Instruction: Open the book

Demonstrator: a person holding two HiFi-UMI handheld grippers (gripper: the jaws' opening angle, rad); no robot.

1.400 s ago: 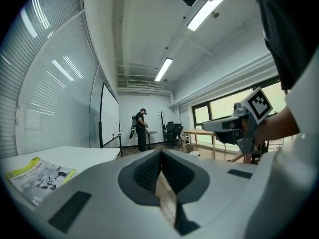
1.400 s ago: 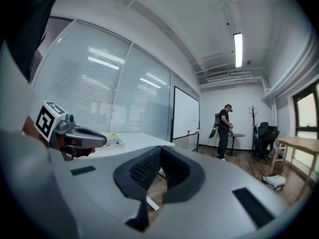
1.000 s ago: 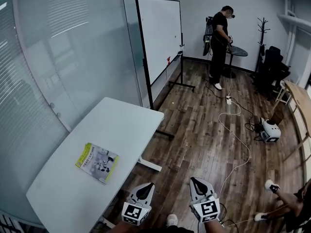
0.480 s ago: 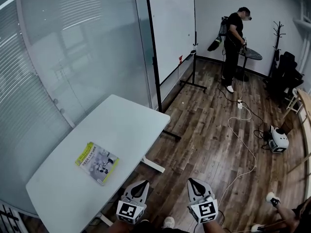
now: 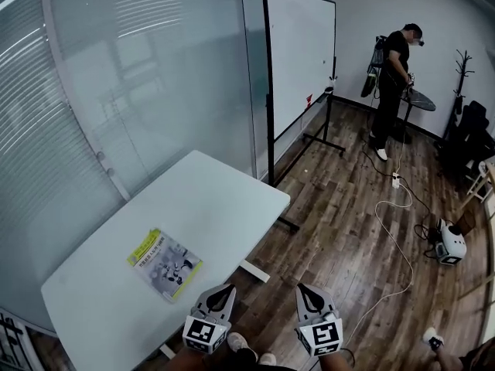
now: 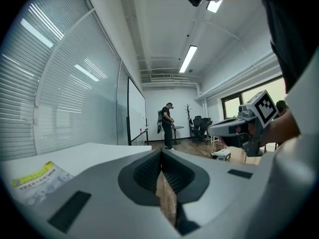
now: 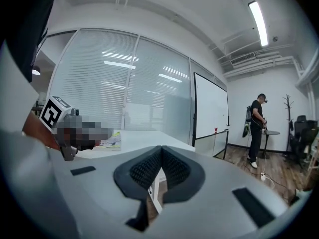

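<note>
A closed book (image 5: 165, 263) with a yellow-green and grey cover lies flat on the white table (image 5: 201, 215), toward its near left part. The same book shows at the left edge of the left gripper view (image 6: 37, 180) and behind the other gripper in the right gripper view (image 7: 110, 141). My left gripper (image 5: 225, 293) hangs shut and empty over the floor, just off the table's near edge and to the right of the book. My right gripper (image 5: 307, 292) is beside it, also shut with nothing in it. In their own views the left gripper (image 6: 161, 158) and right gripper (image 7: 161, 156) have their jaws together.
A wheeled whiteboard (image 5: 298, 60) stands beyond the table along a glass wall with blinds (image 5: 116, 91). A person (image 5: 394, 79) stands at a small round table (image 5: 421, 100) far back. A white cable (image 5: 394, 238) and a small white device (image 5: 451, 246) lie on the wooden floor.
The view has swung left: the whiteboard, the far person and the table have shifted right in frame. Both grippers moved along with it and stayed shut.
</note>
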